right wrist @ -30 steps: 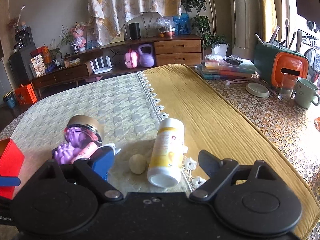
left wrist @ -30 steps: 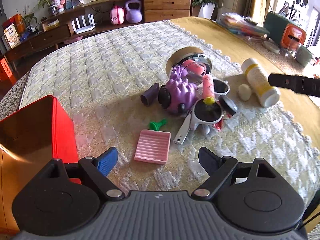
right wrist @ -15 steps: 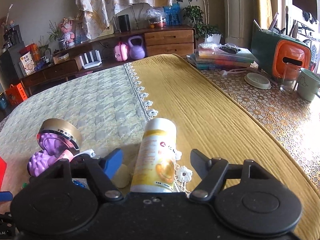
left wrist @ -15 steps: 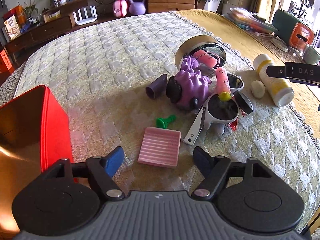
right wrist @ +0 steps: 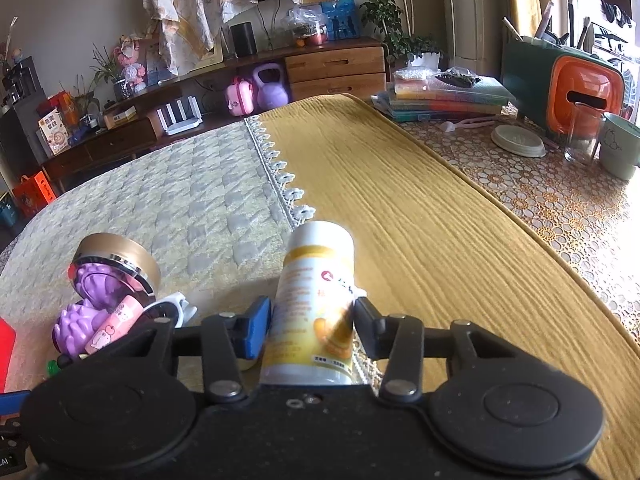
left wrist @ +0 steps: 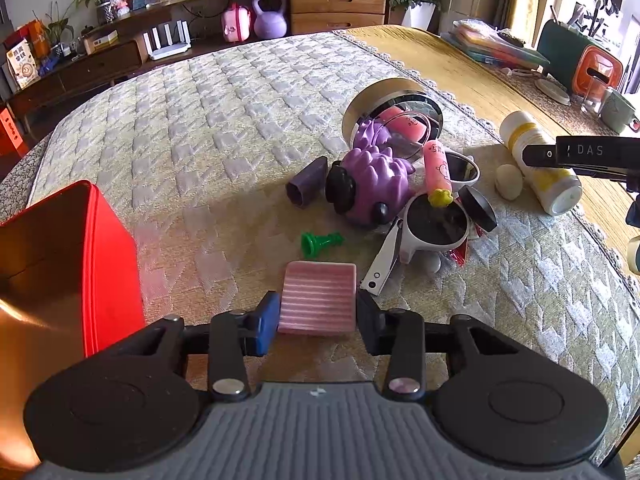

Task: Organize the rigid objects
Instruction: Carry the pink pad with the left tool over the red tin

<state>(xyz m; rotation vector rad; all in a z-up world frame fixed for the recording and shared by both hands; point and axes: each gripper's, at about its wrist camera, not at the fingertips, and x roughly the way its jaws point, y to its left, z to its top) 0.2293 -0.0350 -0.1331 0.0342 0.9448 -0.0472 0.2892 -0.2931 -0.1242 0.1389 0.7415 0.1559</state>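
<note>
Pink and ribbed, the soap dish (left wrist: pixel 318 298) lies flat on the quilted table (left wrist: pixel 208 120) between the left gripper (left wrist: pixel 316 320) jaws, which have just been closing from wide and now pinch its sides. The right gripper (right wrist: pixel 310 326) has done likewise: its jaws have just narrowed onto the white-and-yellow bottle (right wrist: pixel 316 300), lying on its side at the lace edge. Both things look gripped yet unlifted; the red box (left wrist: pixel 72 256) beside the dish seems their likely home.
</note>
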